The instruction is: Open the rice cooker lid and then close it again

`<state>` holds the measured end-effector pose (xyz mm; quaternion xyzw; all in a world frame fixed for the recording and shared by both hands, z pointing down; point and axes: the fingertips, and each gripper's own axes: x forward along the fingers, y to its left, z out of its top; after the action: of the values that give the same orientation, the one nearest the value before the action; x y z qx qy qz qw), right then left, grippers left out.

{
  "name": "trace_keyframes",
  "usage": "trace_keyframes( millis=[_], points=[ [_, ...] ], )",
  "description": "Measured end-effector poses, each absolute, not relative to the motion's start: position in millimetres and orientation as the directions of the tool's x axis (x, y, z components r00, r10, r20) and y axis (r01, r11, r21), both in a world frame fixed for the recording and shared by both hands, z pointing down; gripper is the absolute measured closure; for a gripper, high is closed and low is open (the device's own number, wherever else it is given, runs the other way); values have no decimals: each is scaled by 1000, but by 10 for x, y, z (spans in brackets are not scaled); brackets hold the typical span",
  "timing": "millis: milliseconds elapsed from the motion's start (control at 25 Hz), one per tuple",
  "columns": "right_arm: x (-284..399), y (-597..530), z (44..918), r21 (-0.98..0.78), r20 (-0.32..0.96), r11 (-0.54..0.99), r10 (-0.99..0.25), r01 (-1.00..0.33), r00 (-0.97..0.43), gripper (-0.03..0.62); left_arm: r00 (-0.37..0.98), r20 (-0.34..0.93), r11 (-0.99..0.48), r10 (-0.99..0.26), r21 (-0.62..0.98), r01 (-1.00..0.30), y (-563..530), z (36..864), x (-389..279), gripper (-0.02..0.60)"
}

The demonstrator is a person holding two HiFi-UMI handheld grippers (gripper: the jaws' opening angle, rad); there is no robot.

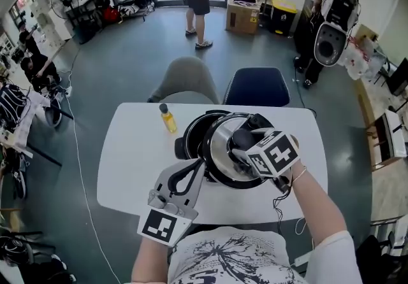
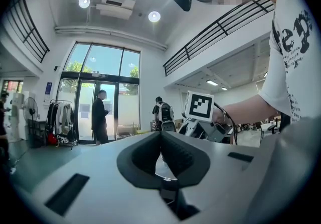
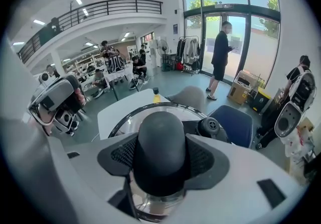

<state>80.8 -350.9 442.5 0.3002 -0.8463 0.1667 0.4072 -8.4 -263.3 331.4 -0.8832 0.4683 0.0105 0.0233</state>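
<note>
Your right hand-held gripper (image 1: 247, 144) is clamped on the black knob (image 3: 161, 140) of the rice cooker lid (image 1: 220, 149), with one pad on either side of it. You hold the shiny lid tilted and offset to the right over the black rice cooker (image 1: 190, 131), whose rim shows at the lid's left. The cooker sits in the middle of the white counter (image 1: 127, 155). Your left hand-held gripper (image 1: 199, 165) points level at the cooker's near side, its jaws together at the tips and holding nothing. A small yellow bottle (image 1: 167, 118) stands on the counter just beyond the cooker.
</note>
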Motion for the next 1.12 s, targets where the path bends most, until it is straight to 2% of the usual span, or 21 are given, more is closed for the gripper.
trace_keyframes(
  millis=[680, 1120],
  points=[
    [2380, -1723, 4873, -76, 820, 825, -269, -561, -506, 299, 496, -23, -493, -868, -67, -867, -945, 3592, 1633, 568],
    [2663, -1242, 4812, -78, 828, 838, -247, -540, -503, 299, 442, -3, -441, -897, -75, -895, -548, 3488, 1793, 568]
  ],
)
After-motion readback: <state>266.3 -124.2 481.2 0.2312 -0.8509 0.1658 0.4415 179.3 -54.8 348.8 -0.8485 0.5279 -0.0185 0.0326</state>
